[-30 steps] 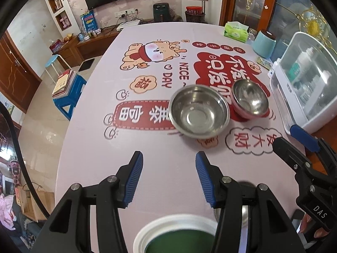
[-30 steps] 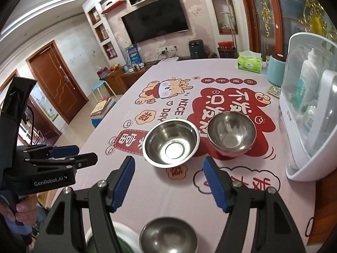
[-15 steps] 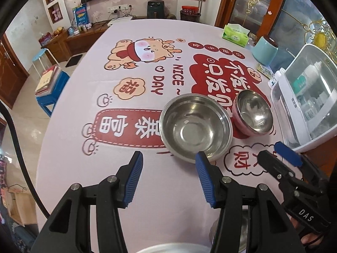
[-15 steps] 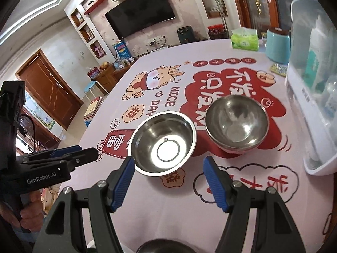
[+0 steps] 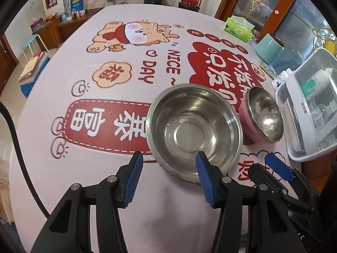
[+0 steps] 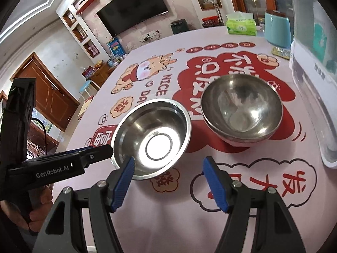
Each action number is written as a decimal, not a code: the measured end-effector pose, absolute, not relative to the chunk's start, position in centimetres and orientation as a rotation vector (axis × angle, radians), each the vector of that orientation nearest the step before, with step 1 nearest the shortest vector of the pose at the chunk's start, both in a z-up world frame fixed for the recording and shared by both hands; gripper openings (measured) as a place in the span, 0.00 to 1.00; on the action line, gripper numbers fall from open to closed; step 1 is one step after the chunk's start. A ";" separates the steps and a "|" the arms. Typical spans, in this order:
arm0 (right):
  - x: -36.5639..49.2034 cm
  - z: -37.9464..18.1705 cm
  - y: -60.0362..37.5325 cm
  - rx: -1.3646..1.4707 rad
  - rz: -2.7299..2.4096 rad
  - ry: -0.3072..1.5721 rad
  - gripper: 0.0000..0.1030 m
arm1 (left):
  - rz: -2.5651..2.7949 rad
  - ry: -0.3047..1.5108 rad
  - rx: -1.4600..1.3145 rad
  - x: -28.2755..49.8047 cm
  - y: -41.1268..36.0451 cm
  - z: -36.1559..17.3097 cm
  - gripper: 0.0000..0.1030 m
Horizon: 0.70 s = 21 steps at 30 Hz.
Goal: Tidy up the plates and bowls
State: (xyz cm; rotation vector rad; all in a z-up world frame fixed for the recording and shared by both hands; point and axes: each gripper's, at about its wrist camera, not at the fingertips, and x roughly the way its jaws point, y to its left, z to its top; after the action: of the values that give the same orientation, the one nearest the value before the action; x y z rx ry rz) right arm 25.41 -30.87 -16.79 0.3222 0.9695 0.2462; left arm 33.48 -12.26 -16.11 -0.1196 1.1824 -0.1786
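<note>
Two steel bowls sit upright and side by side on your surface (image 5: 63, 189): the wide steel bowl (image 5: 194, 129) and the pink-shelled bowl (image 5: 262, 115) close on its right. Your left gripper (image 5: 168, 177) tilts steeply down, jaws apart and empty over the wide bowl's near rim. Your right gripper (image 6: 168, 181) angles down, jaws wider, empty. Only the right view shows your hand (image 6: 35, 208).

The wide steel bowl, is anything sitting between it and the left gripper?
Nothing visible. The open left gripper is at the wide steel bowl's near rim, only bare tablecloth beneath it.
</note>
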 end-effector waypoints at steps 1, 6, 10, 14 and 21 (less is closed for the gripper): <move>25.5 -17.1 -30.8 0.326 0.247 0.975 0.66 | -0.181 1.189 -0.127 33.6 -12.2 -16.6 0.49; 26.0 -18.4 -30.5 0.343 0.252 0.998 0.66 | -0.178 1.216 -0.153 34.3 -11.9 -18.4 0.49; 26.3 -19.2 -30.3 0.356 0.263 1.008 0.65 | -0.185 1.234 -0.174 34.6 -11.7 -19.5 0.49; 26.7 -19.9 -30.0 0.373 0.277 1.021 0.52 | -0.190 1.250 -0.191 35.0 -11.6 -20.5 0.48; 27.0 -20.8 -30.2 0.415 0.289 1.037 0.33 | -0.208 1.278 -0.207 35.4 -11.9 -21.8 0.35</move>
State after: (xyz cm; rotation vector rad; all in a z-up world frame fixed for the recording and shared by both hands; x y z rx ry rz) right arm 27.02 -30.15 -20.79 0.4154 1.0371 0.2893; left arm 35.42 -11.89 -21.76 -0.2067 1.2780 -0.2078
